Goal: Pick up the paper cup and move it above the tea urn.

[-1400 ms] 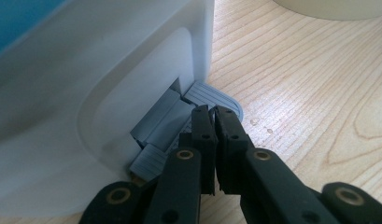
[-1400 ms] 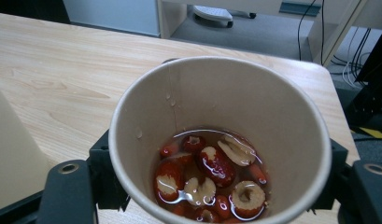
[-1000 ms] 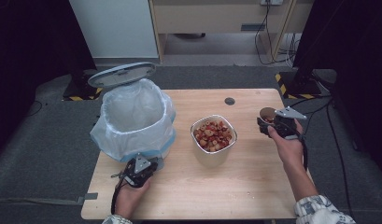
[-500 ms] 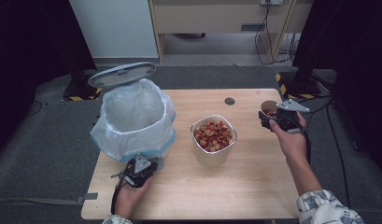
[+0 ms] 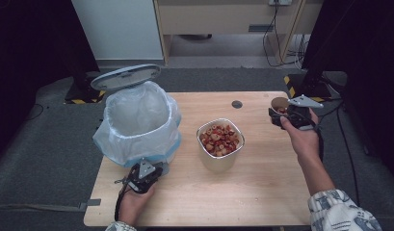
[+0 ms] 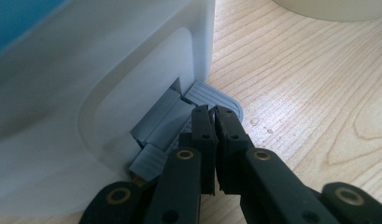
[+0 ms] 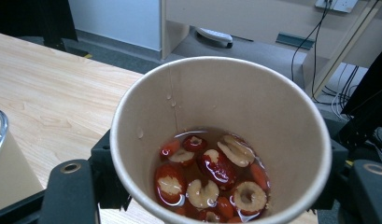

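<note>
Two grips hold: our right gripper (image 5: 281, 114), clamped on the paper cup (image 7: 221, 140), has risen at the table's (image 5: 262, 192) right edge; our left gripper (image 6: 212, 122), pressed together, holds down the bin pedal (image 6: 216, 99).

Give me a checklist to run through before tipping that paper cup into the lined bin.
1. Right gripper shut on the paper cup: ok.
2. Cup upright, liquid and red slices inside: ok.
3. Bin lid open: ok.
4. Left gripper shut, tips on the bin pedal: ok.
5. Cup over the bin: not ok; it hangs near the table's right edge.
6. Path past the metal bowl: cannot tell.
</note>
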`<state>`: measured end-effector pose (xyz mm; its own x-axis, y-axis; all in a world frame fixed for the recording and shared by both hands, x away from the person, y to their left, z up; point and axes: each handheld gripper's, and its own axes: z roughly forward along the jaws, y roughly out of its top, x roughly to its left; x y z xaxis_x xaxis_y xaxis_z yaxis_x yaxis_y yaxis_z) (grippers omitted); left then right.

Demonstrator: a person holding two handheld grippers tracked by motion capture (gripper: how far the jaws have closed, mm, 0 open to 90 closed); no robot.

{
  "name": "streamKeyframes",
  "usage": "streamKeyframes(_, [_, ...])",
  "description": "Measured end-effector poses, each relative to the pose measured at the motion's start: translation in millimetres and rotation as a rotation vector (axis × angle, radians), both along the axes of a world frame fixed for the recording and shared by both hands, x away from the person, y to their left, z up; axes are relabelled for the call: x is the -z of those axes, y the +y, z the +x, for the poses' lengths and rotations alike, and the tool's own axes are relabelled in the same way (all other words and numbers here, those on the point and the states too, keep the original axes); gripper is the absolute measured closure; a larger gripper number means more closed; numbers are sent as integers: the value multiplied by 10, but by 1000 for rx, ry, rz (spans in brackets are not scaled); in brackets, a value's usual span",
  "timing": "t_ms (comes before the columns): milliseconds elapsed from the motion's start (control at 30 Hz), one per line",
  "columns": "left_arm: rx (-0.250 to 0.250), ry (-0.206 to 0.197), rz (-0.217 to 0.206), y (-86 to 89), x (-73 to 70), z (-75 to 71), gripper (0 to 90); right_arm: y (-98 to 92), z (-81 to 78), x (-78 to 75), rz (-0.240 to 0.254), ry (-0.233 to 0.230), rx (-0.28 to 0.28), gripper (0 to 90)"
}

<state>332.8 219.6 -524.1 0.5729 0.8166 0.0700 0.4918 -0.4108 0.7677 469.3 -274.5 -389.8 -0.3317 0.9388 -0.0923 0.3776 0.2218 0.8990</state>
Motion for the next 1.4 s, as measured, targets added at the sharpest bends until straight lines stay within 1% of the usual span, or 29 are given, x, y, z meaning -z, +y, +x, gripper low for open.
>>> streamKeyframes(133, [0,0,0,0,0,0,863,17,14,-53,-2,-8,-13,281])
streamKeyframes(167, [0,0,-1,2,0,1,863,24,26,-95,-3,-15,-13,282])
streamKeyframes(233, [0,0,-1,1,0,0,863,25,32,-109,-5,-16,-17,282])
streamKeyframes(267, [0,0,0,1,0,0,863,49,44,-149,-13,-24,-24,282])
streamKeyframes(367, [0,0,0,0,0,0,863,91,51,-190,-25,-31,-40,282])
streamKeyframes(433, [0,1,-1,1,0,0,863,106,59,-220,-21,-41,-50,282])
streamKeyframes(567, [0,1,-1,1,0,0,863,117,73,-258,-22,-46,-53,282])
streamKeyframes(667, [0,1,-1,2,0,1,863,132,98,-300,-28,-51,-63,282])
streamKeyframes(733, [0,1,-1,1,0,0,863,142,107,-319,-23,-57,-71,282])
streamKeyframes(800, [0,1,-1,1,0,0,863,150,116,-340,-32,-59,-77,282])
streamKeyframes(900, [0,1,-1,1,0,0,863,153,127,-355,-32,-62,-80,282])
streamKeyframes(1100, [0,1,-1,1,0,0,863,159,154,-419,-55,-75,-91,284])
streamKeyframes(1167, [0,1,-1,1,0,0,863,177,153,-453,-74,-88,-108,286])
streamKeyframes(1200, [0,1,-1,0,0,0,863,177,153,-453,-74,-88,-108,286])
streamKeyframes(1233, [0,1,-1,1,0,0,863,189,151,-483,-87,-98,-122,286])
streamKeyframes(1400, [0,1,-1,0,0,0,863,180,162,-543,-99,-105,-119,287])
